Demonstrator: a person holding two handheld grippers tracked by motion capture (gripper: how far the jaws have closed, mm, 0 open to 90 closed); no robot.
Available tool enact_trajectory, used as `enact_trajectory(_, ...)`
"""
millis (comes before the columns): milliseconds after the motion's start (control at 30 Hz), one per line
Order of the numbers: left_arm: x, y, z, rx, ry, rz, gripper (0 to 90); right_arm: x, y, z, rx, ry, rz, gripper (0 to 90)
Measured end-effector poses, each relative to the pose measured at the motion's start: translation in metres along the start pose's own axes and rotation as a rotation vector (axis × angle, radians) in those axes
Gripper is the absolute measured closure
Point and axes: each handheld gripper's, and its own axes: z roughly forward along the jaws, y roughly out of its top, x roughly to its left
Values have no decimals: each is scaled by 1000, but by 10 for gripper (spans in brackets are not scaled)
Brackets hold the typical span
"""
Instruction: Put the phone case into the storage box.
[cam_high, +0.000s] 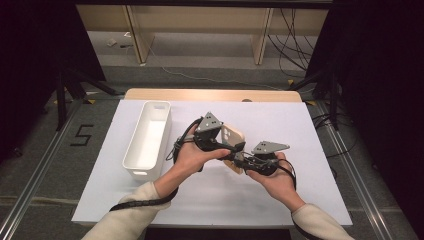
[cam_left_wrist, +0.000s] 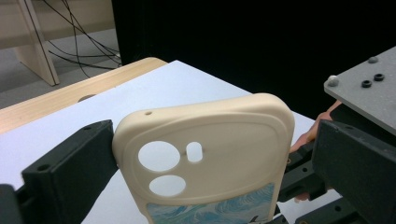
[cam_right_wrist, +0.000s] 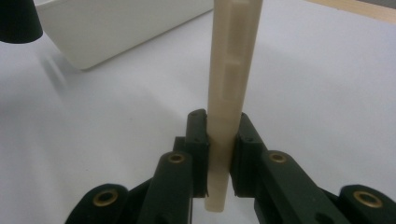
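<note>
The cream phone case (cam_left_wrist: 205, 158) has three camera cutouts and a blue wave print on its lower back. It is held off the white tabletop (cam_high: 300, 125), standing on edge. Both tongs pinch it, right of a white bin (cam_high: 148, 140).

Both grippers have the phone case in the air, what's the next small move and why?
Probably carry the phone case left toward the white bin. The right gripper is clamped on its edge, the left gripper spans its width, and it hangs above the table, beside the bin.
</note>
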Motion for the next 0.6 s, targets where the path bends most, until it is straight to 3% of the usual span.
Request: enact_trajectory(600, 0, -3, 3, -20, 42, 11, 0, 4, 1, 1, -19, 0, 7, 805)
